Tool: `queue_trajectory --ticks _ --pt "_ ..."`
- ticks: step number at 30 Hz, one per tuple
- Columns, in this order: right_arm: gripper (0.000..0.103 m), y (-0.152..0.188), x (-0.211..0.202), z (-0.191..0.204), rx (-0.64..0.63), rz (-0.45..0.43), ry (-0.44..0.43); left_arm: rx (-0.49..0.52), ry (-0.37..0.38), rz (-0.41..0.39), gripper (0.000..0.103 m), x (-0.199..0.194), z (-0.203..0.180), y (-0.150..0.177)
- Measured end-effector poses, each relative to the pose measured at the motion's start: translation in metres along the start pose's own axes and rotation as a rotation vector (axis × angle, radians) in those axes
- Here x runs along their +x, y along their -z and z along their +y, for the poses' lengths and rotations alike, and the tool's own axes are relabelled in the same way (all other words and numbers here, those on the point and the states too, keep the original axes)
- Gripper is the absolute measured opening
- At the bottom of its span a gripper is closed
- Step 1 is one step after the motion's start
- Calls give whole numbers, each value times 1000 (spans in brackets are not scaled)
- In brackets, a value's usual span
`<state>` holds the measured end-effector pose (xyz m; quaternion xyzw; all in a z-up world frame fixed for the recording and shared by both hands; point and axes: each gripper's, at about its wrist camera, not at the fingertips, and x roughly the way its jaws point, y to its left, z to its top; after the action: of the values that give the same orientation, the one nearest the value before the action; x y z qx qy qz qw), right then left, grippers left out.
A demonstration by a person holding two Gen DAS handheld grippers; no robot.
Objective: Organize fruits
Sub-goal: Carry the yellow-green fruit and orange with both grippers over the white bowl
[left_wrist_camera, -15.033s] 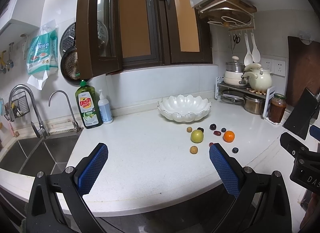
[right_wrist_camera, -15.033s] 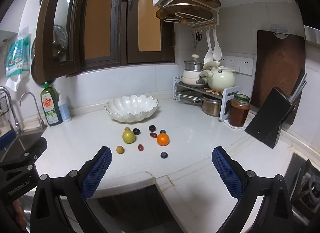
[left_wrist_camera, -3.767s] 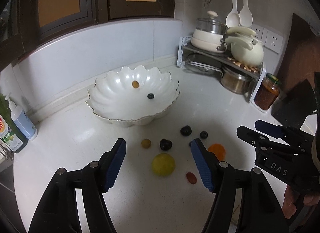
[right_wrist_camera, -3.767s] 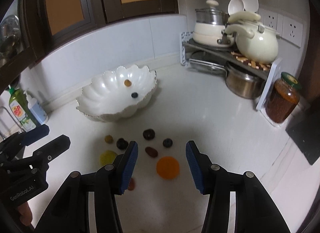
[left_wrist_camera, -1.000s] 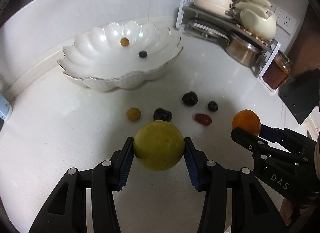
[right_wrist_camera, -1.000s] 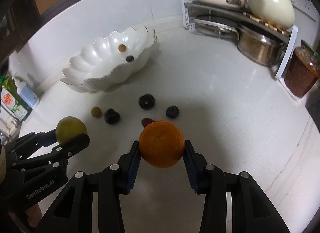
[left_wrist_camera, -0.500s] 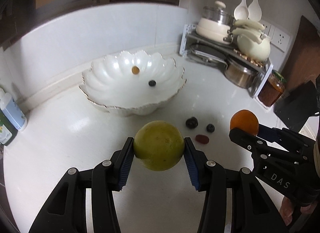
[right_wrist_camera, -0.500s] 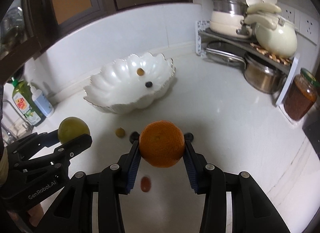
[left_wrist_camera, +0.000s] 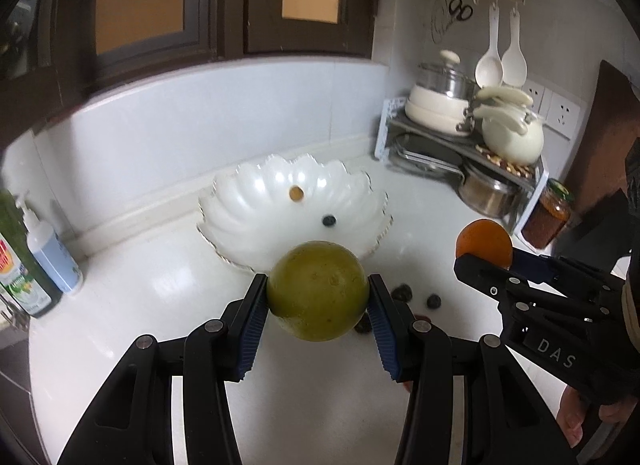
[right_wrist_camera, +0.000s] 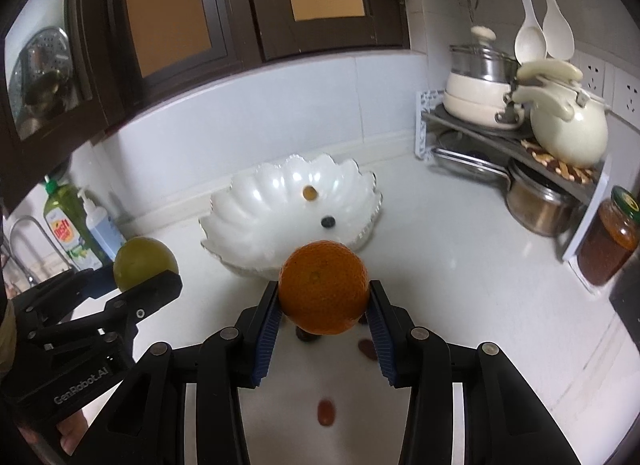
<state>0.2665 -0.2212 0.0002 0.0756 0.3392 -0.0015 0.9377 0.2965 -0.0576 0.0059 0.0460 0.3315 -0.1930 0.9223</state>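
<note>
Left gripper (left_wrist_camera: 318, 299) clamped on green fruit (left_wrist_camera: 318, 291), blue pads (left_wrist_camera: 250, 329) pressed to both sides, fruit held up off the countertop (left_wrist_camera: 132, 305) just near of the white scalloped bowl (left_wrist_camera: 228, 201). Right gripper (right_wrist_camera: 323, 303) clamped likewise on orange (right_wrist_camera: 323, 287), pads tight on its flanks, also raised and just near of the bowl's rim in right wrist view. Seen from left cam: right gripper over at right w/ orange poking above its fingers; from right cam: left gripper at left w/ green fruit on top.

Inside bowl: small yellow-brown fruit (left_wrist_camera: 296, 193) toward far side, small dark berry (left_wrist_camera: 329, 220) nearer & to its right, apart from each other. Left on countertop: dark fruits (left_wrist_camera: 402, 292) & (left_wrist_camera: 433, 301) right of green fruit, near side of bowl; small red fruit (right_wrist_camera: 326, 412) lying between right gripper's arms, another reddish one (right_wrist_camera: 365, 346) partly hidden by right finger.

Far left: green dish soap bottle (right_wrist_camera: 66, 225) & white pump bottle (right_wrist_camera: 102, 227) side by side at wall. Far right: rack w/ cream pots (right_wrist_camera: 492, 99), steel pot (right_wrist_camera: 540, 201) below, amber jar (right_wrist_camera: 610, 241) near right of rack.
</note>
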Motion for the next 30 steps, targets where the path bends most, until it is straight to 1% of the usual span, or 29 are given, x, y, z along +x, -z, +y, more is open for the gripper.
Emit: queue_trajectory --ticks 7,13,25,30 --pt "44 -22 4 9 -4 -46 -9 12 -35 -62 48 -7 12 -19" --pt "44 -38 10 18 -14 -69 -16 14 -54 -90 48 -5 21 -33" --pt "44 -70 37 26 -27 -81 -12 26 -87 -108 48 16 41 -63" --pt "44 -84 53 28 -37 -71 -13 21 -89 -95 48 33 48 -74"
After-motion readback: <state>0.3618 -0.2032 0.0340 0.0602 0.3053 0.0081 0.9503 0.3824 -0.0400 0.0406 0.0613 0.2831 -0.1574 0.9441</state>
